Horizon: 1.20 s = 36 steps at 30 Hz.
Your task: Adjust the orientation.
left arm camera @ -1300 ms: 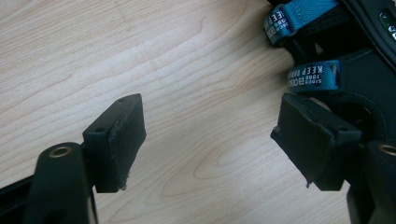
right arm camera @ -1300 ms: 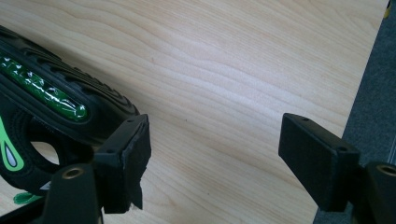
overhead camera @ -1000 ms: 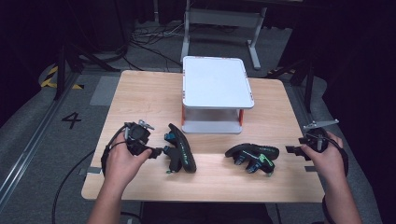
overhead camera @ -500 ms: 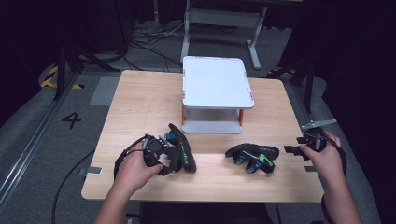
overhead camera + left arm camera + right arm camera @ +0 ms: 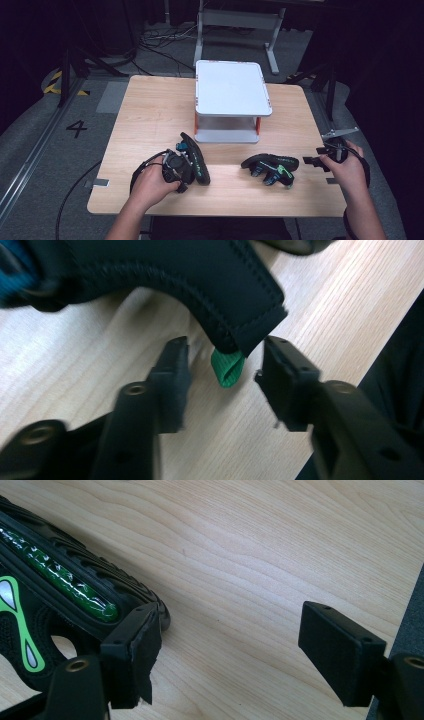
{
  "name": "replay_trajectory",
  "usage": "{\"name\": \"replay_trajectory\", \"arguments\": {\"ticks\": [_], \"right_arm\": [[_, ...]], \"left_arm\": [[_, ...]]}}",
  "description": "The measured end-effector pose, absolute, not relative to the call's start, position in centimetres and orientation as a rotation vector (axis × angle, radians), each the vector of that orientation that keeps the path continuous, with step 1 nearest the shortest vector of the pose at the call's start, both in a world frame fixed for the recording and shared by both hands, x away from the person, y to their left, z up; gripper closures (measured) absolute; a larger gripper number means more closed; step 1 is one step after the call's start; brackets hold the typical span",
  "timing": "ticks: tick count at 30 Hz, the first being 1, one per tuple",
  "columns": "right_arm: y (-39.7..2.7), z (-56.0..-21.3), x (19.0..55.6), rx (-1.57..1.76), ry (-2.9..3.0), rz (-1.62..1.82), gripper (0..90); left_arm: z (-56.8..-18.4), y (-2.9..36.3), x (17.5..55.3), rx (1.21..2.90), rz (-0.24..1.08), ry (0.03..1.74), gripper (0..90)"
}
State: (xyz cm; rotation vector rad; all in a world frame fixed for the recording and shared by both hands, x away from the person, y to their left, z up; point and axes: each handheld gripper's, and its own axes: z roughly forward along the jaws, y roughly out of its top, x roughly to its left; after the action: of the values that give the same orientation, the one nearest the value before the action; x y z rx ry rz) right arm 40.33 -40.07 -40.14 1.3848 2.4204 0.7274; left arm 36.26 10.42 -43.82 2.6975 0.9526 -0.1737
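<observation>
The left black sandal [image 5: 192, 157] is lying on the wooden table [image 5: 150, 115], its heel strap with a green pull tab [image 5: 228, 367] sitting between the jaws of the left gripper [image 5: 222, 372], which have just been closing but are not yet pressing it. Beside its left jaw, the right gripper [image 5: 227, 645] is hovering wide apart, holding nothing, near the green-trimmed sandal [image 5: 45, 615].

Matt fabric shoe [image 5: 165, 270], smooth wood-grain table [image 5: 280, 545].

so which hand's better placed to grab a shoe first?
Left. The left gripper already straddles the heel tab of the left shoe, its jaws just closing in. The right gripper hangs open beside the right shoe.
</observation>
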Motion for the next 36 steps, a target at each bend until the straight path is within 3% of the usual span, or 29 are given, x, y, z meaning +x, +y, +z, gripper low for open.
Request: {"name": "replay_trajectory", "arguments": {"ticks": [4, 7, 18, 28, 36], "right_arm": [[-40.1, -40.2, 40.3, 1.385, 2.421, 0.730, 26.2], [-40.0, -40.3, 40.4, 1.379, 2.428, 0.724, 26.2], [-40.0, -40.2, 40.3, 1.377, 2.427, 0.727, 26.2], [-40.4, -40.1, 39.7, 1.392, 2.409, 0.724, 26.2], [-40.9, -40.4, 39.3, 1.413, 2.408, 0.707, 26.1]], "left_arm": [[-43.7, 10.2, 36.2, 2.711, -0.191, 0.971, 81.5], [-43.5, 9.9, 36.1, 2.732, -0.183, 0.967, 86.8], [-42.5, 10.0, 36.2, 2.686, -0.139, 0.999, 87.9], [-38.5, 8.2, 35.3, 2.636, 0.172, 0.926, 87.7], [-38.1, 6.2, 35.5, 2.636, 0.169, 0.833, 87.3]]}}
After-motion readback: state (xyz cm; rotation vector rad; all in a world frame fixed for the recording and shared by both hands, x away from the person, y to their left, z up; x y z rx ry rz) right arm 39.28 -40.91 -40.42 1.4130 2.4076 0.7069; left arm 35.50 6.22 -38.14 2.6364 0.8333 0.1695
